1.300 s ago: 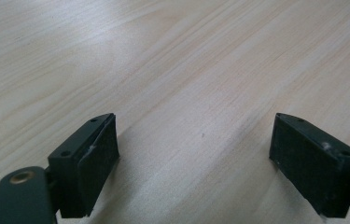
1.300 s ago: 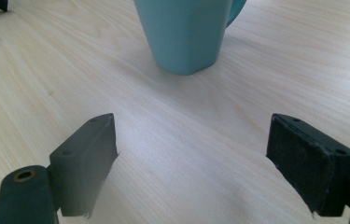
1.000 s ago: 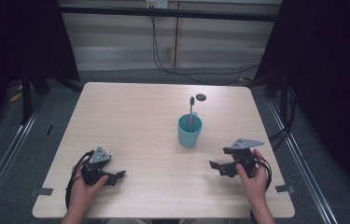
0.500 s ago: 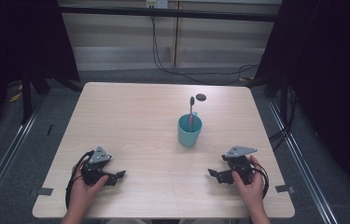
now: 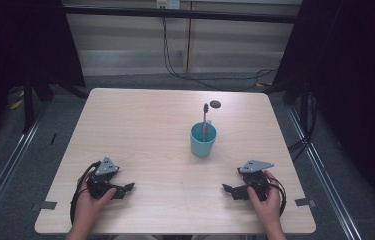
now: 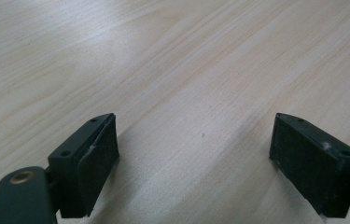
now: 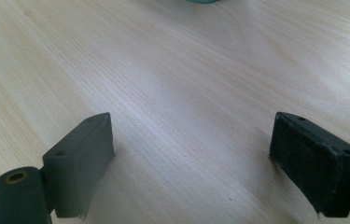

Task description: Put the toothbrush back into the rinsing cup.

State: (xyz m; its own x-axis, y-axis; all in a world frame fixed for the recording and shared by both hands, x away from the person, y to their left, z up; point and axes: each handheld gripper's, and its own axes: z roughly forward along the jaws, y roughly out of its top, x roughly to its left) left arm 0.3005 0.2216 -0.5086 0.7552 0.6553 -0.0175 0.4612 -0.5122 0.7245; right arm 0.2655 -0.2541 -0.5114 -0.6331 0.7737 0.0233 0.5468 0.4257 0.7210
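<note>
High view: left gripper (image 5: 127,187) and right gripper (image 5: 227,189) resting low on the pale wooden table (image 5: 140,130), jaws spread wide, empty. Teal plastic cup (image 5: 203,141) with pink toothbrush (image 5: 205,120) upright, nearer the right gripper.

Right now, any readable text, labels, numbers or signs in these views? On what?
None readable.
Teal cup: no print visible.
Toothbrush standing in it: no lettering legible.
Dark disc on the table: unmarked at this size.
Left gripper and right gripper: plain black jaws, no markings.
</note>
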